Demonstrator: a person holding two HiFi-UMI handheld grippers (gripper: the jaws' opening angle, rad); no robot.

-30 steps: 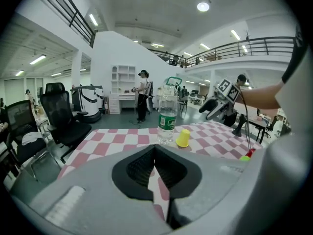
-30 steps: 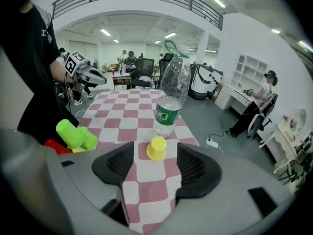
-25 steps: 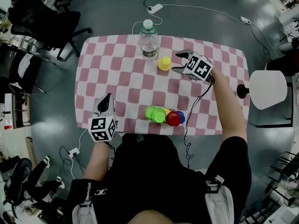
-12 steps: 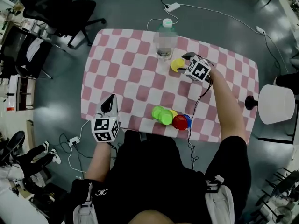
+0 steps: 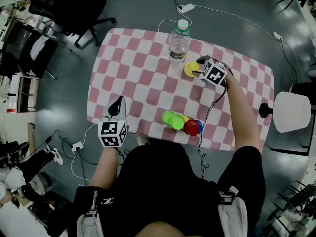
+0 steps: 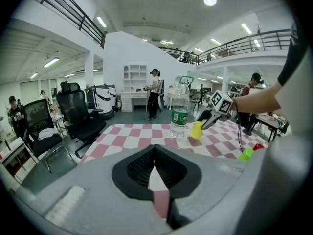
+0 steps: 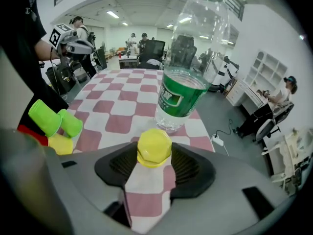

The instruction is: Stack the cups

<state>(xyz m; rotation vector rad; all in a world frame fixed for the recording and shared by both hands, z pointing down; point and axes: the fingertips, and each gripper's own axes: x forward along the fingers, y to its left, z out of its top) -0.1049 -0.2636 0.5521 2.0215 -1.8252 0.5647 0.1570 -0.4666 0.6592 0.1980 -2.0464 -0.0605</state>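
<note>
An upside-down yellow cup (image 5: 189, 69) (image 7: 154, 148) (image 6: 196, 130) stands on the checked table (image 5: 133, 78) beside a water bottle (image 5: 178, 41) (image 7: 183, 92). My right gripper (image 5: 197, 68) (image 7: 154, 156) points steeply down at it. Its jaws have just been closing, and both pads now touch the cup's sides. Near the front edge lie two green cups (image 5: 173, 120) (image 7: 49, 119), another yellow cup (image 5: 183, 118), a red cup (image 5: 191, 128) and a blue cup (image 5: 199, 126), all on their sides. My left gripper (image 5: 117, 103) (image 6: 155, 148) hovers at the front left corner, shut and holding nothing.
A white round lamp or stool (image 5: 291, 111) stands right of the table. Office chairs (image 5: 64, 6) are at the far left. A power strip (image 5: 186, 7) and cables lie on the floor behind the table. The person's body fills the near side.
My right gripper has sunk onto the yellow cup by the bottle and its jaws have narrowed around it. The left gripper has barely shifted.
</note>
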